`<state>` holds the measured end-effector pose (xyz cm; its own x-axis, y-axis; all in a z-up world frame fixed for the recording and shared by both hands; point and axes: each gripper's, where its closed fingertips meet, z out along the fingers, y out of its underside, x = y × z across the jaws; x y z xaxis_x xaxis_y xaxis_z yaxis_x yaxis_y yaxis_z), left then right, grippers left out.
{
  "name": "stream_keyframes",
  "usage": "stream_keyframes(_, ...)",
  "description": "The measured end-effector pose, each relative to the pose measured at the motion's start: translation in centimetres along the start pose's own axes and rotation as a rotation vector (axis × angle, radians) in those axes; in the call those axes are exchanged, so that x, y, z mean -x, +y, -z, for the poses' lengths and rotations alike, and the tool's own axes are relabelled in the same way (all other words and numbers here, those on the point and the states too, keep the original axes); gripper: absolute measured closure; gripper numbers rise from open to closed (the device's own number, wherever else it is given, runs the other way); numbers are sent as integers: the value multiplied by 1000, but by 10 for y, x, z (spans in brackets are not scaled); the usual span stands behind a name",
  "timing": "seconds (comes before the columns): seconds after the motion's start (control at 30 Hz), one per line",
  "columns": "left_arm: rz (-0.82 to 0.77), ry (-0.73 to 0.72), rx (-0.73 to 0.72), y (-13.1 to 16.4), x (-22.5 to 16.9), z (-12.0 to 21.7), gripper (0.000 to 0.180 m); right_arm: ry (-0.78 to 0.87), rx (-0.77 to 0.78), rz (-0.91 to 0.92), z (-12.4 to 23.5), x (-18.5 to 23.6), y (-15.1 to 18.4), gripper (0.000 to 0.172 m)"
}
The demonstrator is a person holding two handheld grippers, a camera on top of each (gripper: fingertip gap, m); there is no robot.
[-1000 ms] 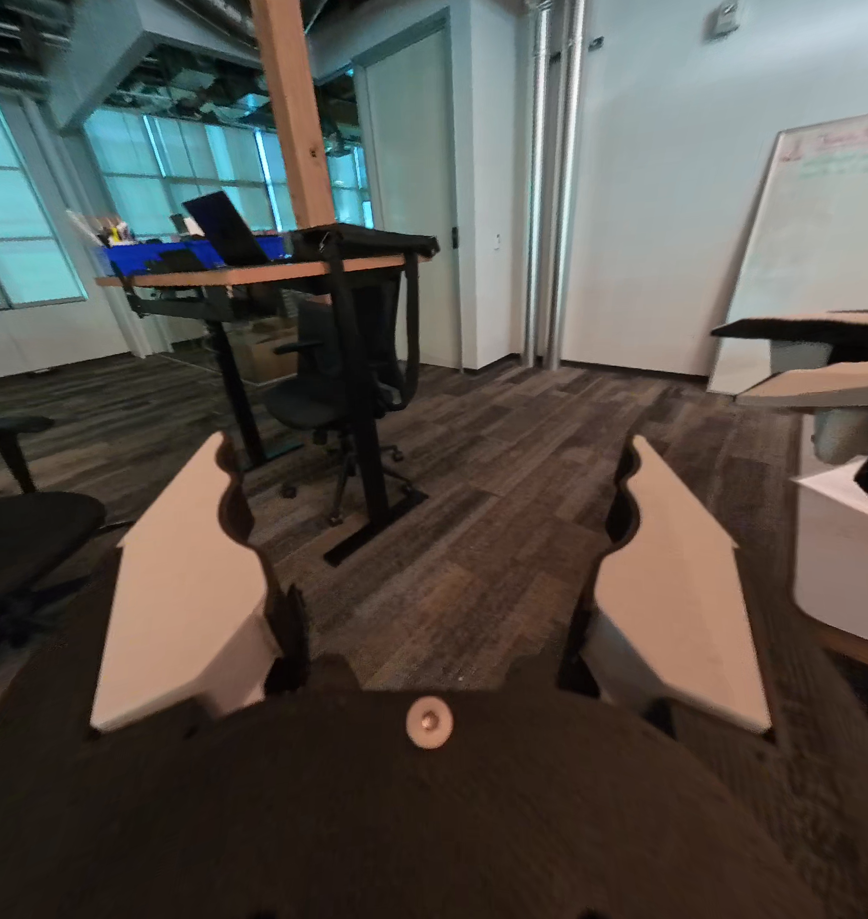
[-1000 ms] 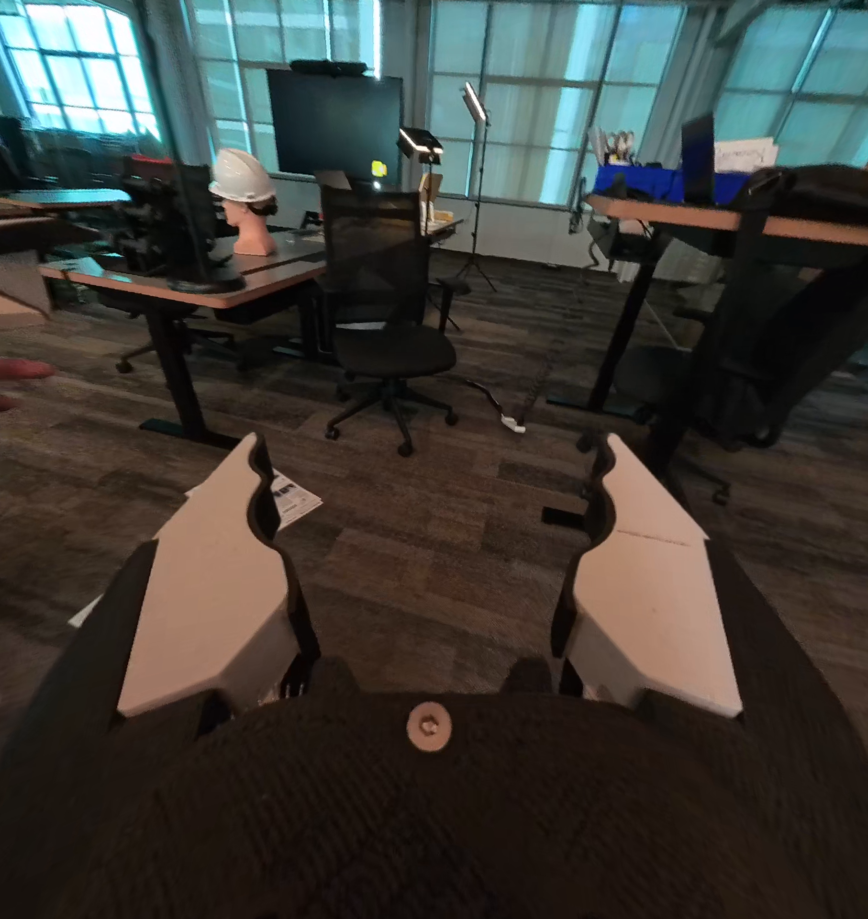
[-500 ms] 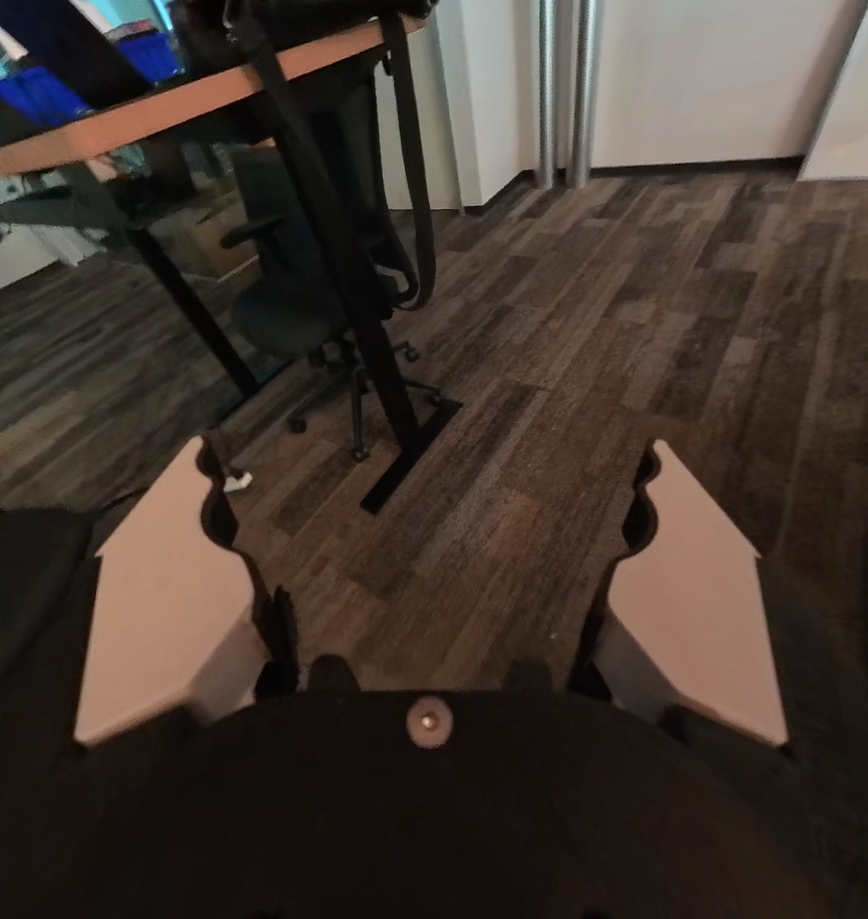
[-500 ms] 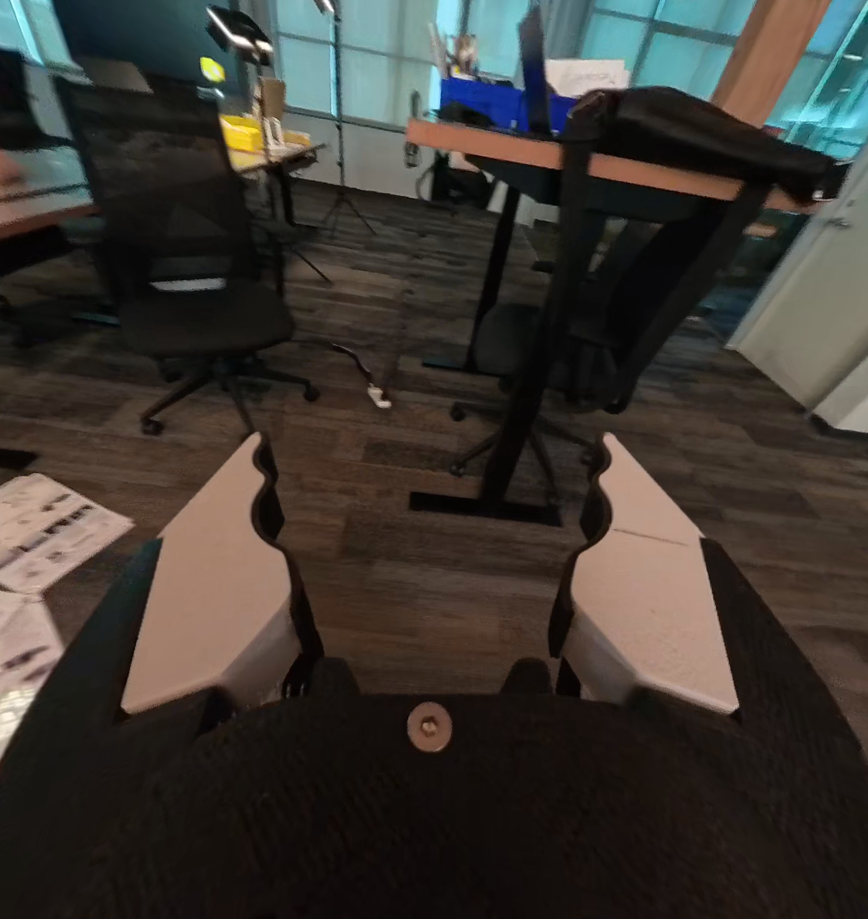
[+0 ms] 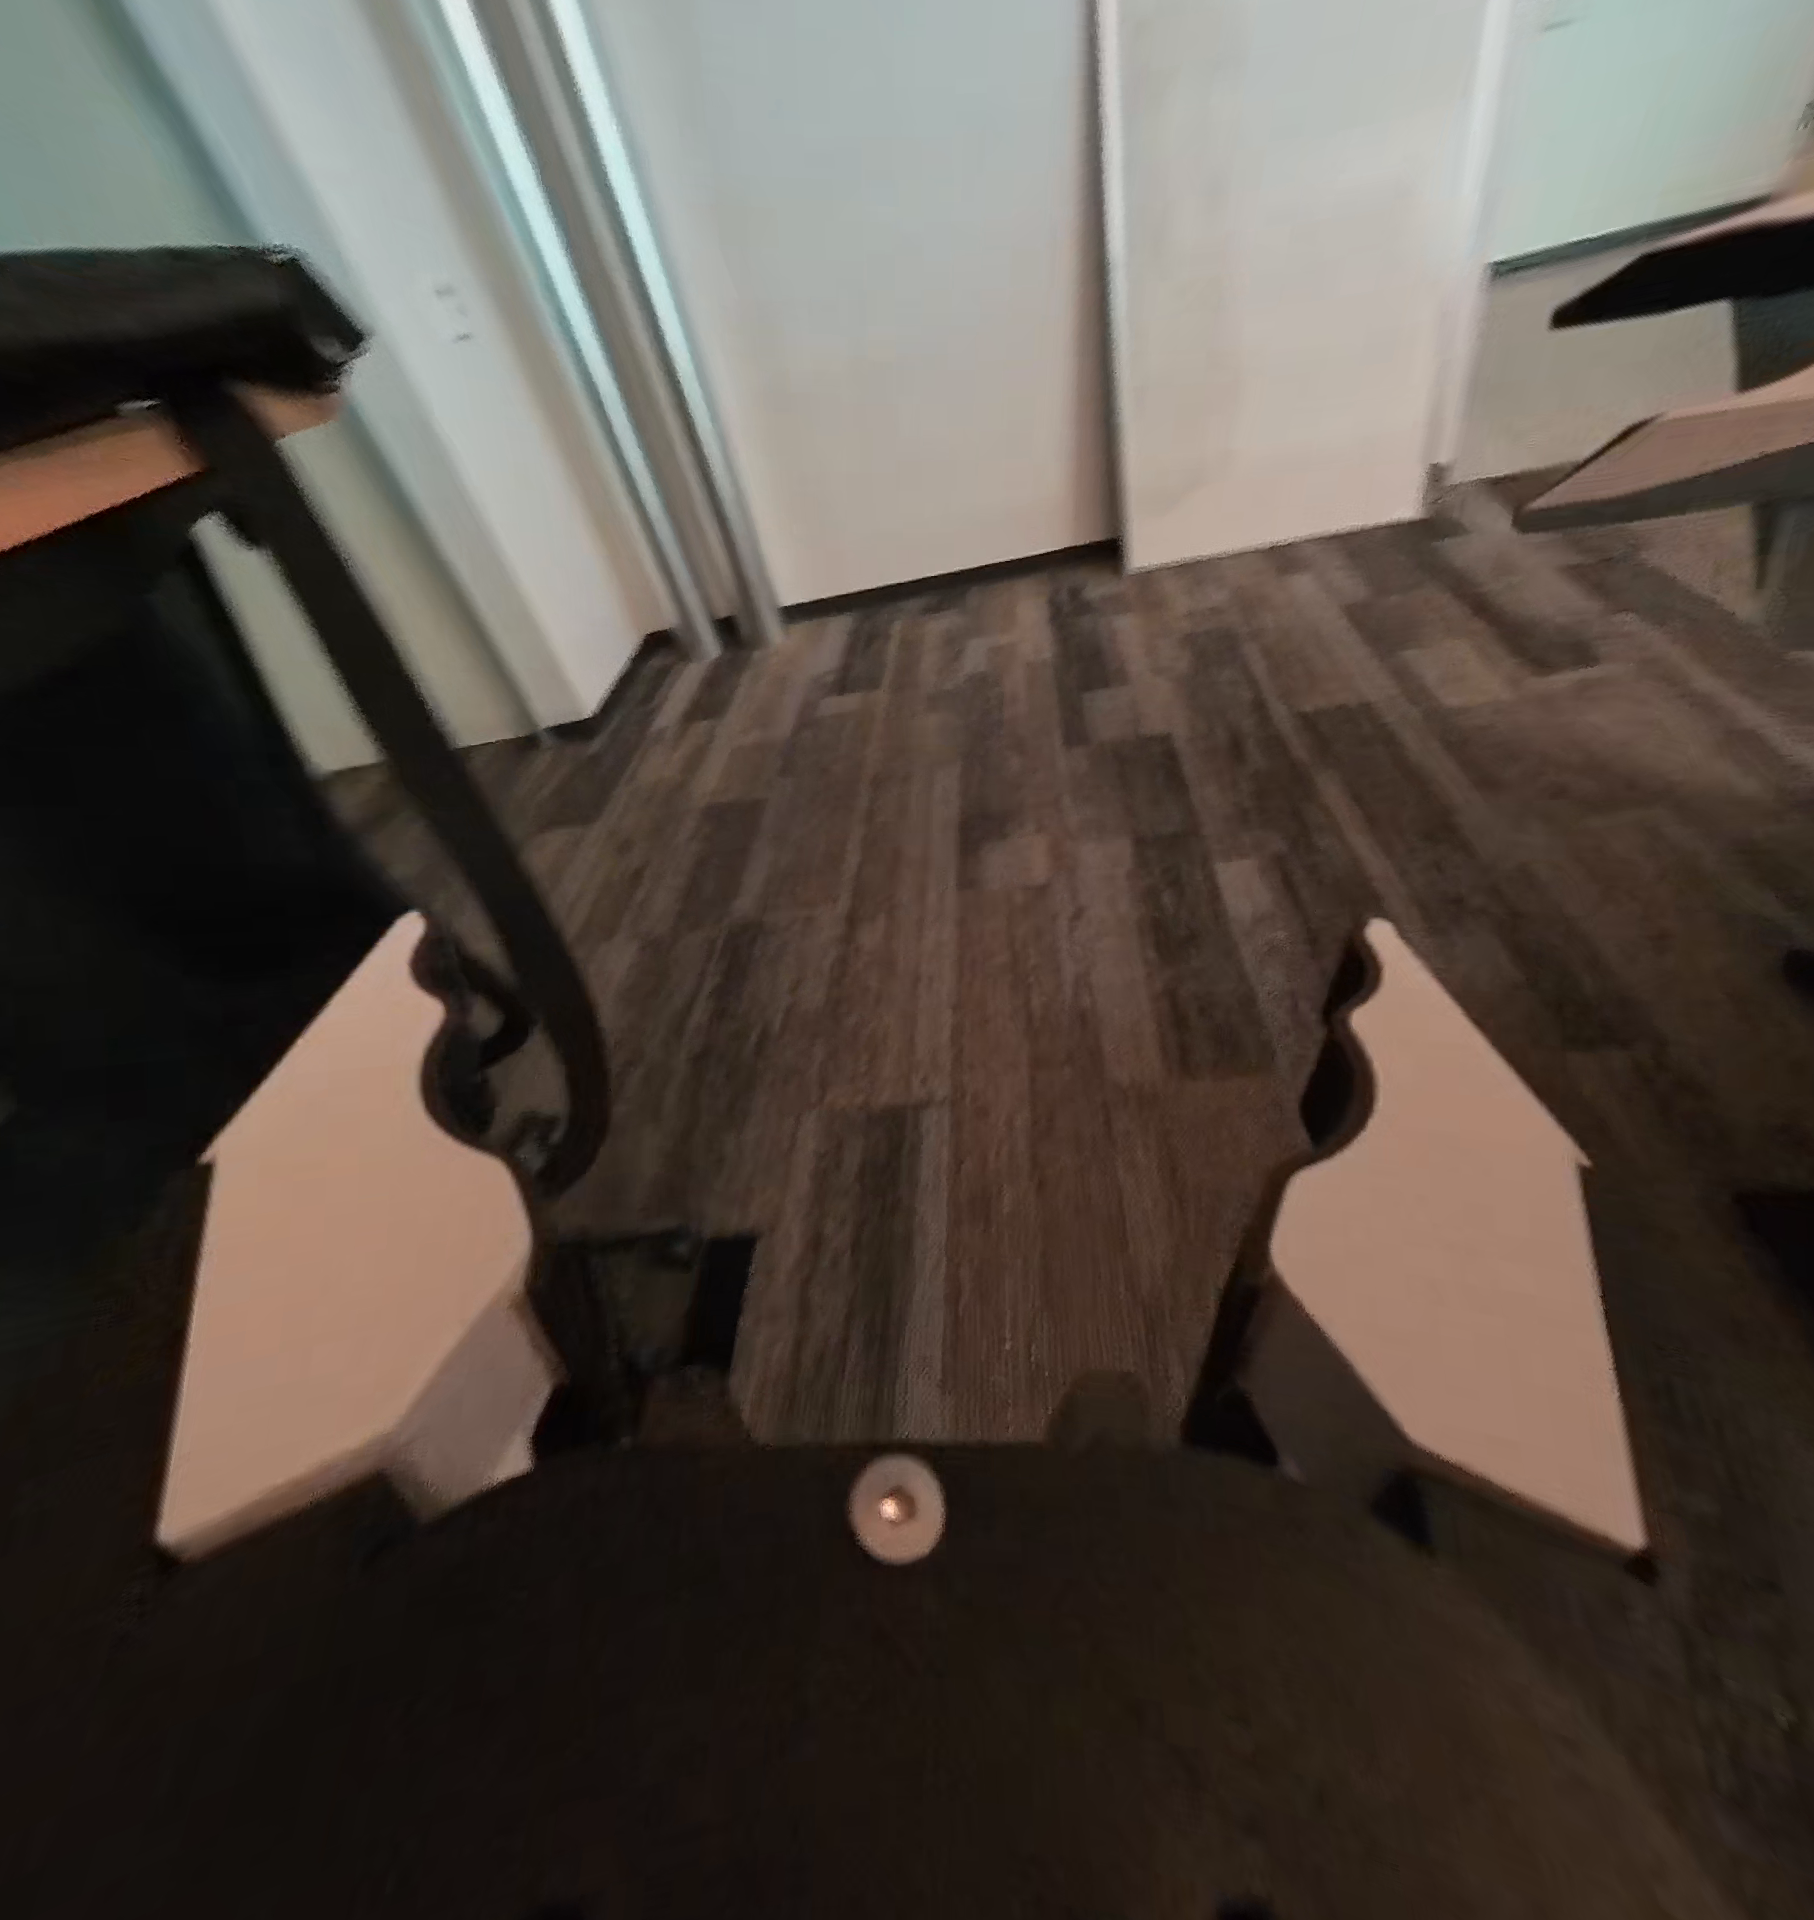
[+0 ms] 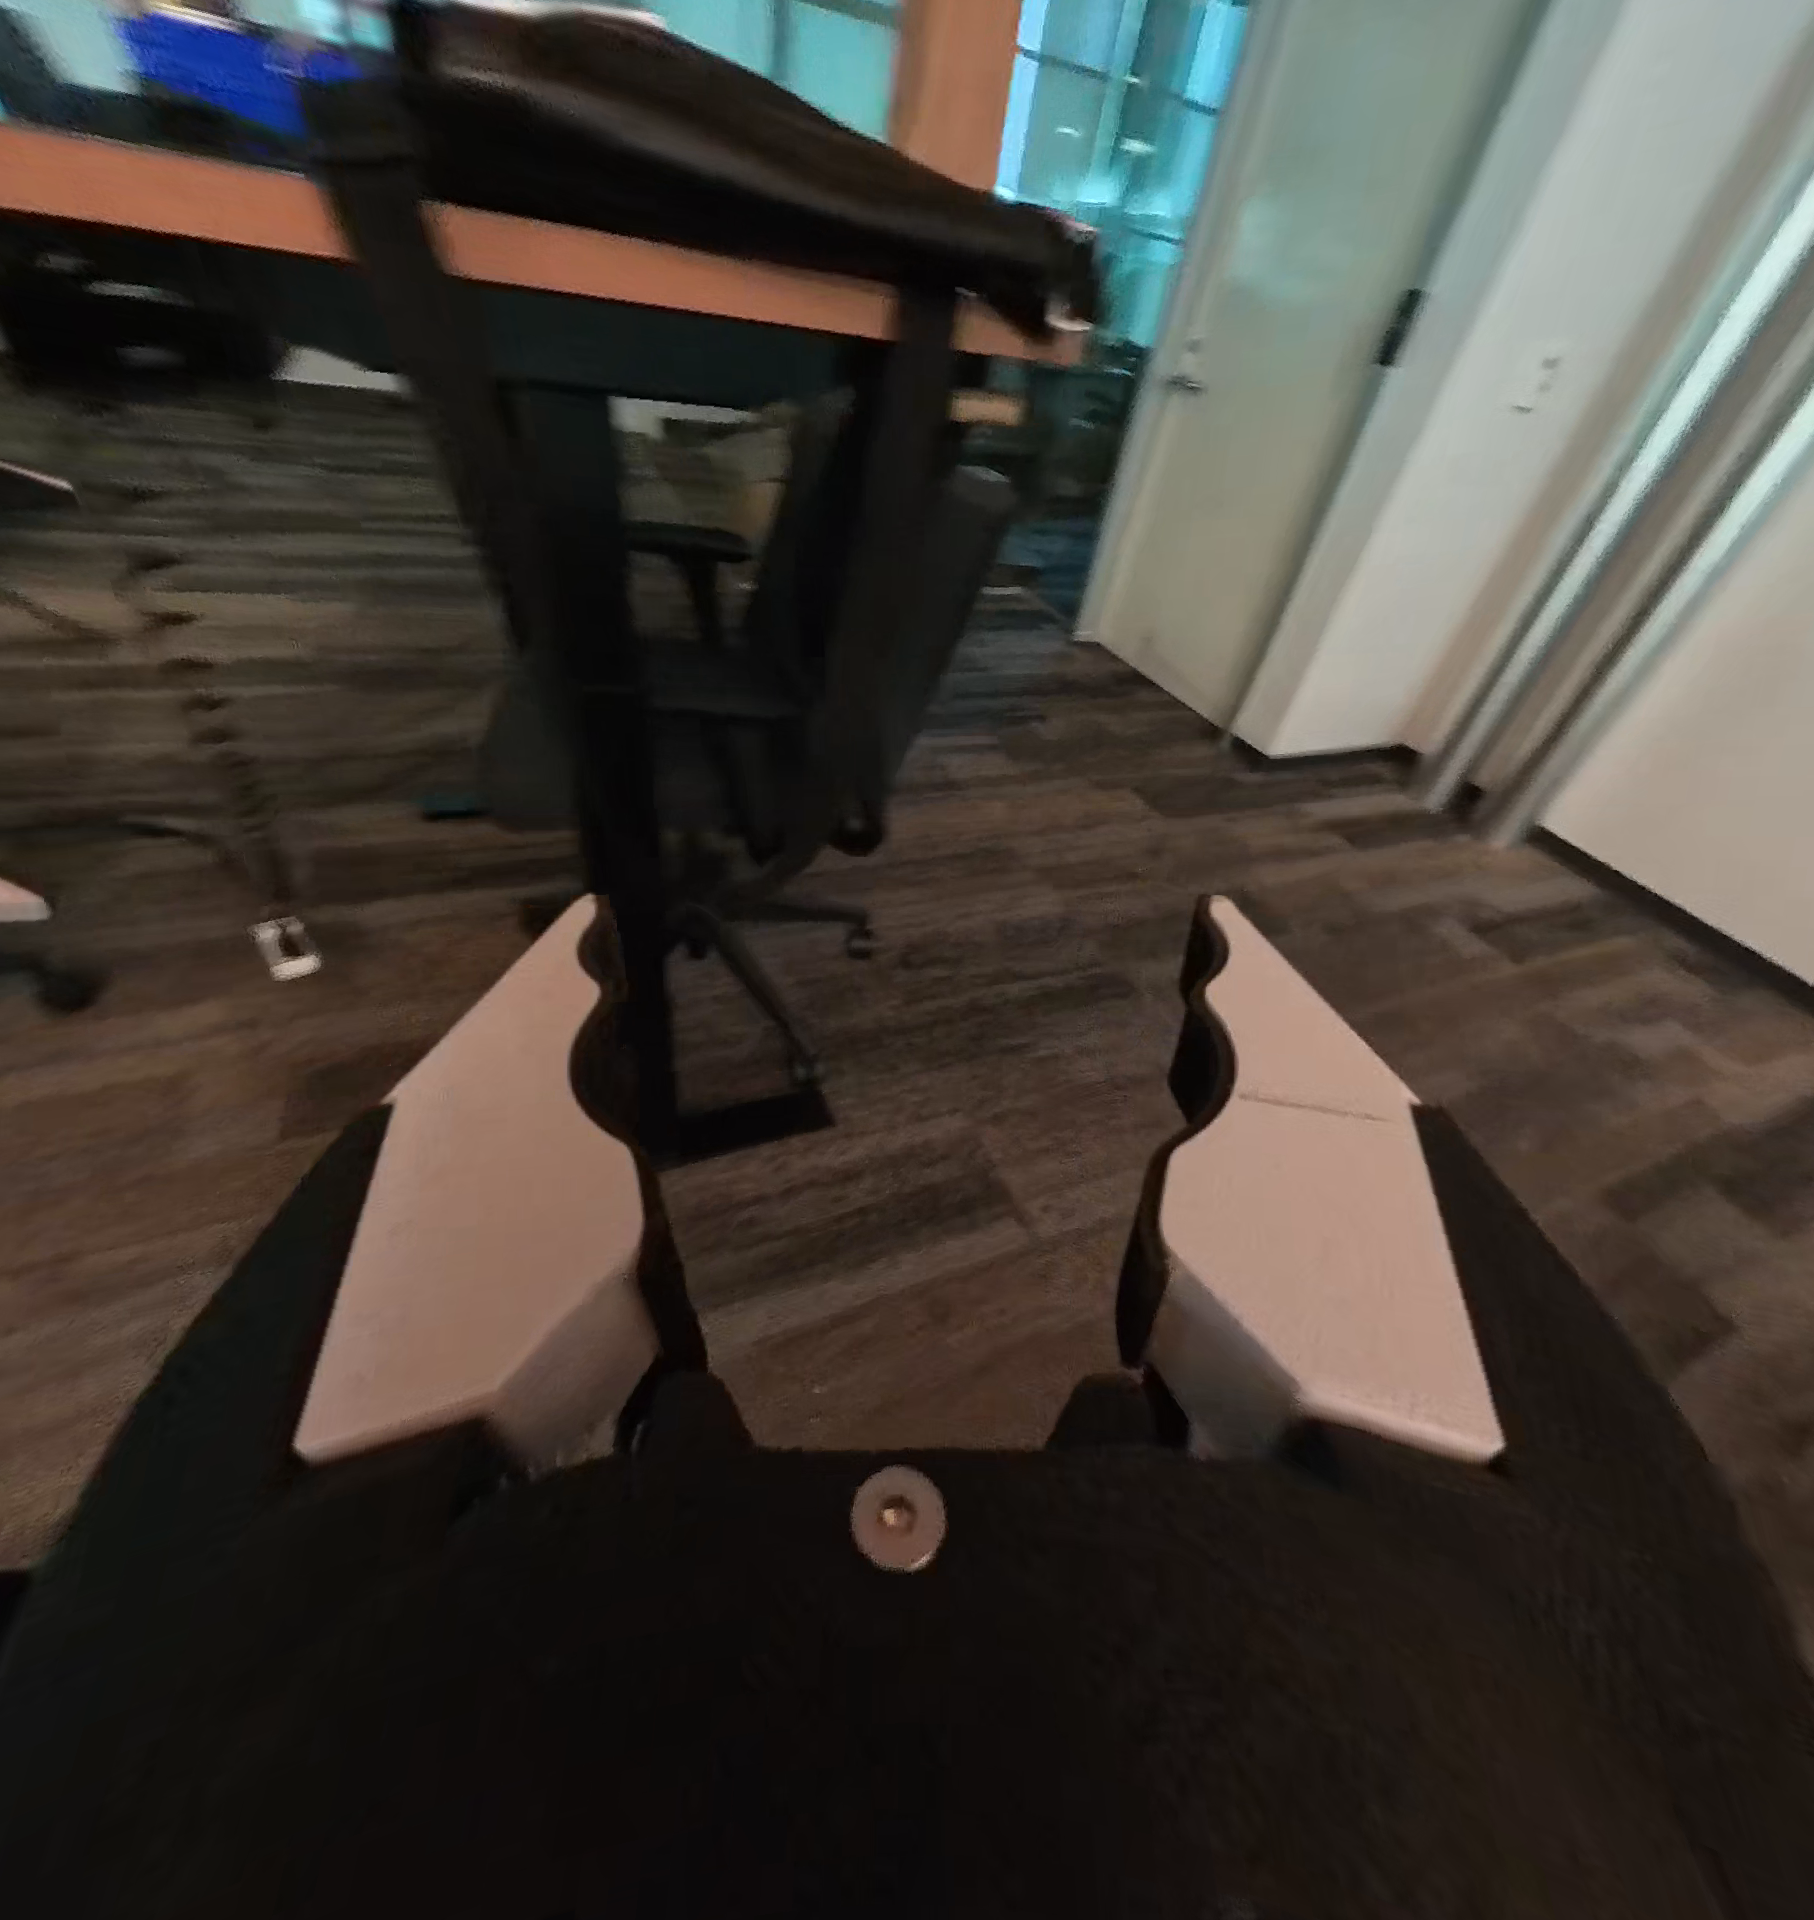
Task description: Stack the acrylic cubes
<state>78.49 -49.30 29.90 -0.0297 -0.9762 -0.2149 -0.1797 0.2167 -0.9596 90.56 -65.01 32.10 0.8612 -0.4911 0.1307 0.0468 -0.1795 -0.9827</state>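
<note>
My left gripper (image 5: 898,935) is open with nothing between its white fingers (image 5: 363,1195); it hangs in the air over the dark carpet floor (image 5: 986,883). A black strap (image 5: 404,727) hangs from the black bag (image 5: 124,332) on the desk at the left and passes behind the left fingertip. My right gripper (image 6: 898,914) is open and empty, its fingers (image 6: 1298,1195) a little closer together. It points at the same wooden desk (image 6: 207,208) with the black bag (image 6: 726,166) and an office chair (image 6: 757,727) under it.
White wall panels and metal pipes (image 5: 612,364) stand ahead in the left wrist view. A grey desk edge (image 5: 1703,468) juts in at the right. In the right wrist view a door (image 6: 1225,416) and a white wall (image 6: 1713,623) stand at the right. A white plug (image 6: 285,945) lies on the floor.
Both views have swung to the right; the desk moved to the left of each picture. The left fingers spread slightly wider, the right fingers came somewhat closer. Nothing was taken hold of.
</note>
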Motion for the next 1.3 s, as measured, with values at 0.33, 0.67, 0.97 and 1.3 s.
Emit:
stream_keyframes(0.33,-124,586,-102,-73,-59,-278,23,563,162,-178,36,-175,55,74)
stream_keyframes(0.67,137,912,-253,-178,-227,-507,39,1020,97,-420,116,-397,110,95)
stream_keyframes(0.97,77,860,-272,-252,-289,-720,70,953,14,-512,74,-628,111,106)
stream_keyframes(1.3,52,1062,-185,-281,-428,-965,119,1105,-10,-406,71,-877,158,113)
